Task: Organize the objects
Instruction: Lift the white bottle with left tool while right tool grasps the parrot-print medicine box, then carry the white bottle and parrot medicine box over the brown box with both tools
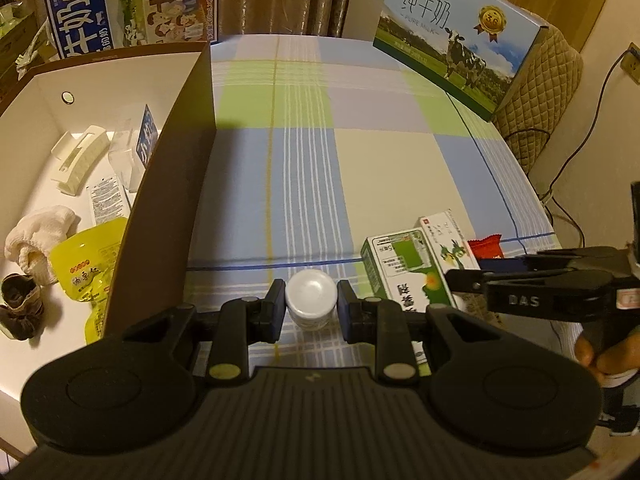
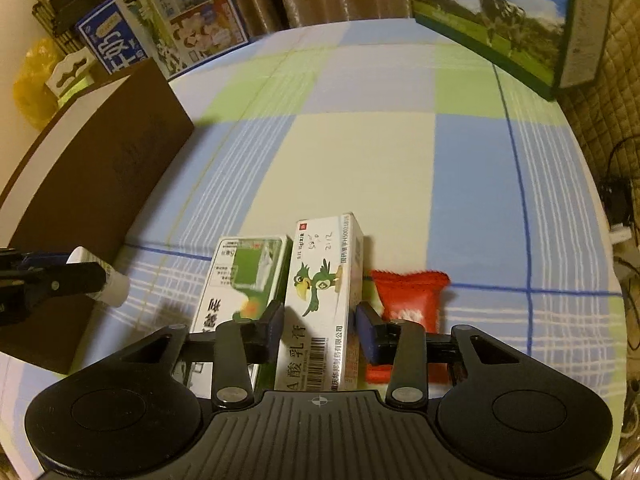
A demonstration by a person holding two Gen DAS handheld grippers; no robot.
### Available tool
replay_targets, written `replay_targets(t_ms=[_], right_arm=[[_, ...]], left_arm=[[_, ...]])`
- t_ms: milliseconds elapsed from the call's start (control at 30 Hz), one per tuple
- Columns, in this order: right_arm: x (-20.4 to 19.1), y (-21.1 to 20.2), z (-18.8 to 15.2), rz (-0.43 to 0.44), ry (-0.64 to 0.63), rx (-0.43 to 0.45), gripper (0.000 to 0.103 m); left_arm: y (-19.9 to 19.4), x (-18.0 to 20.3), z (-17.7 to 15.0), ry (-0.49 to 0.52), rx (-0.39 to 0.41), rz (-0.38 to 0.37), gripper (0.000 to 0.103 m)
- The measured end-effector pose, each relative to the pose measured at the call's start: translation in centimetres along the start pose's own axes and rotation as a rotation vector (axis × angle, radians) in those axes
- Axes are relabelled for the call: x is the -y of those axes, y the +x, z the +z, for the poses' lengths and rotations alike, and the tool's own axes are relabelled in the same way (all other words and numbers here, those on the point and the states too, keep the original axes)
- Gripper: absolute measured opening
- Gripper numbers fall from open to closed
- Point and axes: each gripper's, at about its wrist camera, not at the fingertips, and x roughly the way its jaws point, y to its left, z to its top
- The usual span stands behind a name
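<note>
My left gripper (image 1: 311, 300) is shut on a small jar with a white lid (image 1: 311, 290), held just above the checked tablecloth beside the brown box's wall (image 1: 172, 184). From the right wrist view the same jar (image 2: 114, 286) hangs at the far left in black fingers (image 2: 80, 276). My right gripper (image 2: 320, 322) straddles a white carton with a green bird (image 2: 324, 272), and both pads touch its long sides. A green and white carton (image 2: 244, 276) lies against its left side, and a red packet (image 2: 412, 300) lies to its right.
The brown box, white inside (image 1: 44, 92), holds a white clip (image 1: 82, 158), a cloth (image 1: 38, 236), a yellow pouch (image 1: 90, 268) and other small items. Two large milk cartons (image 1: 460, 40) (image 1: 132, 4) stand at the table's far edge. A person's hand (image 1: 600, 352) grips the right handle.
</note>
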Motion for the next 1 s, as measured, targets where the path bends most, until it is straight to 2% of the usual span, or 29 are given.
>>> replay_targets(t_ms=[333,1000], right_arm=[[-1.9,1.7,-0.5,-0.085,-0.098,-0.025,0.036],[-1.9,-3.3,-0.8,-0.007,0.025,0.046,0.035]], left_arm=[[-0.1,-0.5,-0.1,-0.012,0.003,0.009,0.022],[-2.2,0.2,0.0,0.001,0.047,-0.012,0.022]])
